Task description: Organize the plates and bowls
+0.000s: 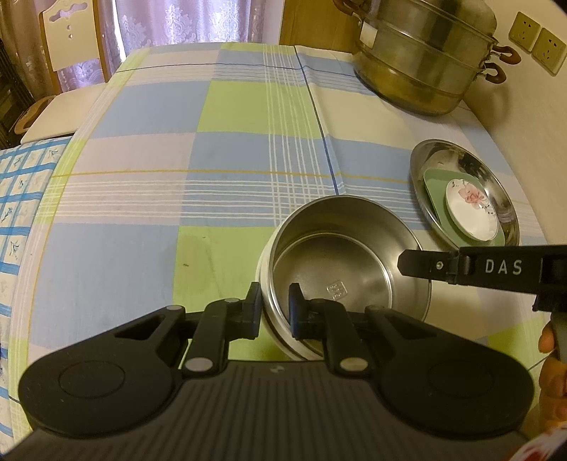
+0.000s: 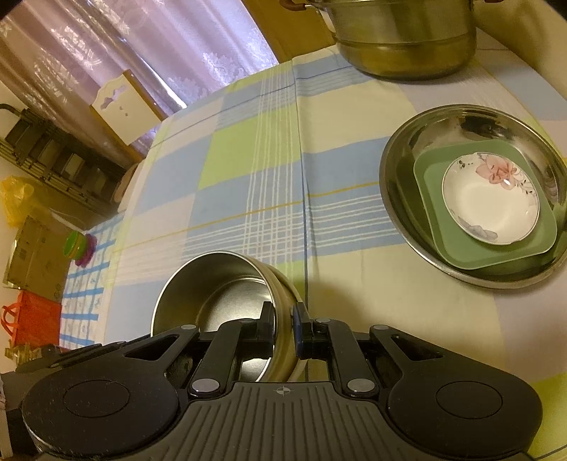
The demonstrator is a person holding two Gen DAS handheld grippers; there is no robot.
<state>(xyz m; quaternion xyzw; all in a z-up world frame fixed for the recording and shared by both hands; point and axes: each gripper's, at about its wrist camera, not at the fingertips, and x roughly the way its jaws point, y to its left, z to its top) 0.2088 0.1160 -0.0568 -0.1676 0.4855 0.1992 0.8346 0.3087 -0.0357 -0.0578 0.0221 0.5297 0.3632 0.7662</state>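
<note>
On the left side of the left wrist view a white chair [image 1: 67, 39] stands in front of a lilac curtain [image 1: 170, 21], just beyond the far edge of the table. The table is covered with a checked tablecloth [image 1: 159, 149] in blue, light green and cream. Near the front of the table stands the steel bowl [image 1: 340, 269], round and deep, with a white outer wall and a small stamped mark on its bottom. The left gripper [image 1: 273, 312] pinches the near left rim of this bowl: one black finger is outside the wall and the other finger, with a blue pad, is inside, and both press on the thin wall. The right gripper [image 2: 283, 326] holds the same bowl at the opposite rim, as the right wrist view shows, with one finger inside and one outside, pressed on the wall. In the left wrist view this gripper comes in from the right edge as a black bar with the letters DAS, and part of a hand [image 1: 551, 368] shows below it. In the right wrist view the bowl looks tilted, but it is not possible to say if it is lifted from the cloth. To the right of the bowl, apart from it, lies a wide steel basin [image 2: 400, 170]. Inside it is a green square plate [image 2: 460, 248], and on that plate sits a small white dish [image 2: 492, 212] with a pink flower. At the far right corner of the table stands a large steel steamer pot [image 1: 421, 60] with brown handles, and behind it two wall sockets [image 1: 537, 40] are on the wall.
</note>
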